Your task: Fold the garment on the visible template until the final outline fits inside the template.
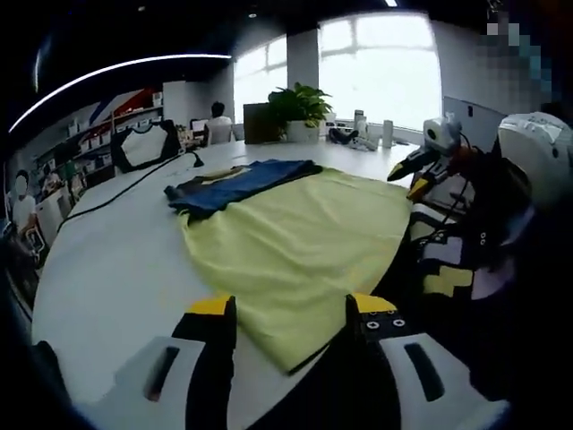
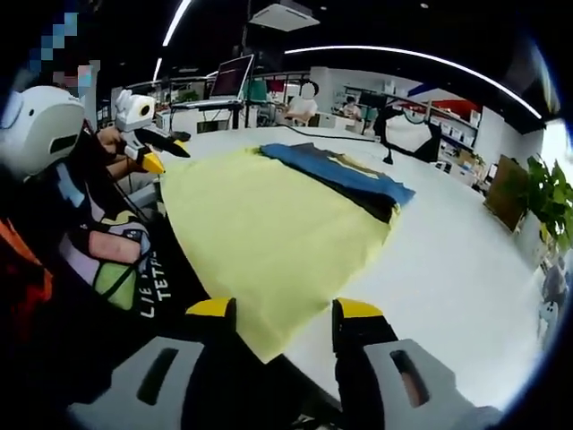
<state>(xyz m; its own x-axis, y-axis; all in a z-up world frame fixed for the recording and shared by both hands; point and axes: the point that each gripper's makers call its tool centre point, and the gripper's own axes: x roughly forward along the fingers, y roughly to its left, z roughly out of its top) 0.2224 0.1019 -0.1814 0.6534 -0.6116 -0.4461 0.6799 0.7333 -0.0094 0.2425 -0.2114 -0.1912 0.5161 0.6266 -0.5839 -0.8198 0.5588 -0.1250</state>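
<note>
- Lying flat ahead of both sets of jaws, the yellow template (image 1: 304,242) was a large cloth sheet spread over the white counter (image 1: 107,260), its near corner reaching toward the counter edge.
- In the left gripper view the left gripper (image 1: 291,309) hung just short of that near corner, its yellow-tipped jaws spread wide with nothing between them; the corner showed in the gap, and I could not tell whether it touched either jaw.
- The blue garment (image 1: 237,184) sat at the far end of the template beyond the jaws, bunched and partly folded, with dark edging and a yellowish patch showing; its far side spilled off the cloth onto bare counter.
- In the right gripper view the right gripper (image 2: 285,312) was likewise wide and empty, poised above the template's other near corner (image 2: 269,340) at the counter edge.
- From there the garment (image 2: 345,175) lay beyond the jaws and off to their right, along the template's far edge.
- The other gripper entered each view from the side, held up clear of the cloth beside the person's patterned sleeve (image 2: 107,260).
- A potted plant (image 1: 300,107) stood at the far side of the counter, well beyond the garment, before bright windows.
</note>
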